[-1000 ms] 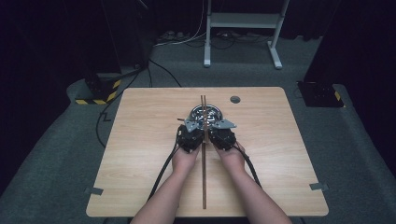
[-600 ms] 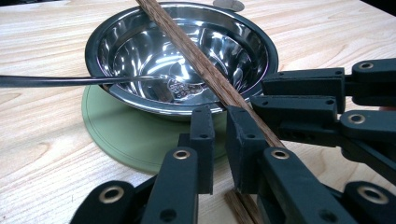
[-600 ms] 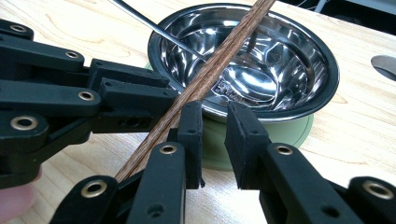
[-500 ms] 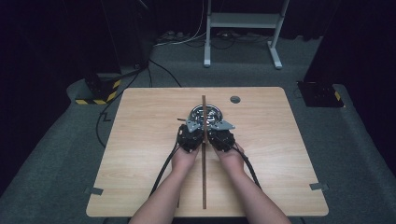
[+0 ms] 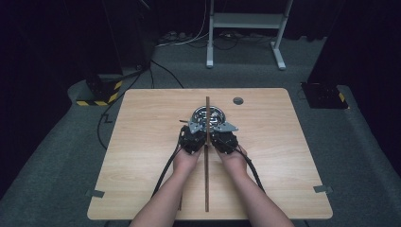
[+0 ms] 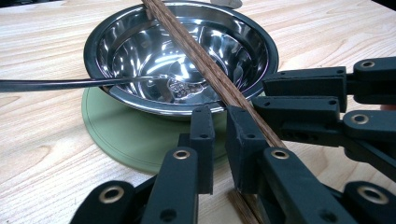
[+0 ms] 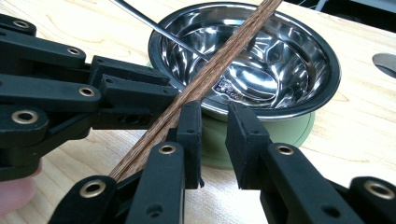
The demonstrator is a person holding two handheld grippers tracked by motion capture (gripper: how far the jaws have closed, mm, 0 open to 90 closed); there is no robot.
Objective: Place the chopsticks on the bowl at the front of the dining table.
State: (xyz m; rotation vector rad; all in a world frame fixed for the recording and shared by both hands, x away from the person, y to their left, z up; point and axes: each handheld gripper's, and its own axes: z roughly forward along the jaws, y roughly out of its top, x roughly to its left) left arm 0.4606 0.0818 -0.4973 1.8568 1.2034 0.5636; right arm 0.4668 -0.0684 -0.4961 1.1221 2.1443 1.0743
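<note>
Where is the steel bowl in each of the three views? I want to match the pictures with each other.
High view: the steel bowl sits at the table's middle, just beyond both grippers.
Left gripper view: the bowl is upper centre-left, on a green mat.
Right gripper view: the bowl is upper centre-right, on the same mat.
Shared landmark: the long wooden stick crossing over the bowl.

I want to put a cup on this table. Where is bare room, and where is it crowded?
The table is bare left of the left gripper and right of the right gripper. The middle is crowded: steel bowl, green mat, long wooden stick.
</note>
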